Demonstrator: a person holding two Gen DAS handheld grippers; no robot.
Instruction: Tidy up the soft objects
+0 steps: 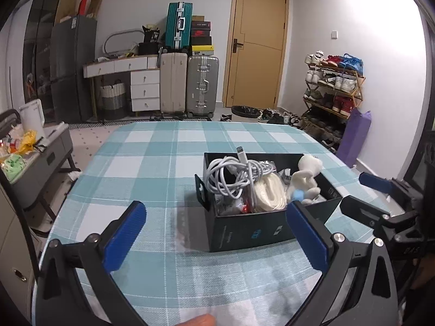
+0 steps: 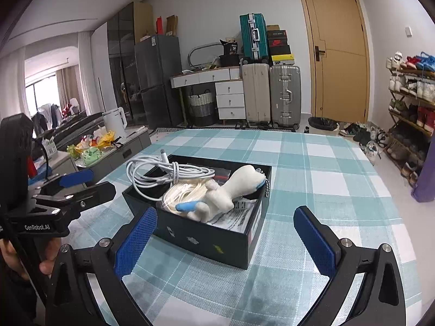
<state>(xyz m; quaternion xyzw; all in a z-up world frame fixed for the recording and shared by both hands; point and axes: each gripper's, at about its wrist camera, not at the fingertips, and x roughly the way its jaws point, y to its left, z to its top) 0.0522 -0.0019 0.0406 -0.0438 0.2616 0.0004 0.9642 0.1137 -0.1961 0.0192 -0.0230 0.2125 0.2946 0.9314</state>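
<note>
- I am holding my left hand-held gripper (image 1: 214, 233) with its blue pads spread wide and nothing between them but the checked cloth of the counter (image 1: 152, 163); its right pad is sitting just in front of the near corner of the black box (image 1: 244, 228), though I cannot tell whether it is touching.
- I am holding my right hand-held gripper (image 2: 225, 236) spread just as wide — the box (image 2: 206, 239) is lying partly in the gap between its pads, untouched by either.
- The box is standing open on the counter, filled with the soft things.
- A white charging cable (image 1: 231, 176) is lying coiled at the left of the box, its plug end poking up over the rim.
- A cream-coloured bundle of cord (image 1: 269, 193) is resting in the middle, beside the cable.
- A white plush toy (image 2: 231, 187) with blue patches is lying across the bundle, toward the right side — a bead chain (image 2: 267, 187) is hanging from it over the box wall.
</note>
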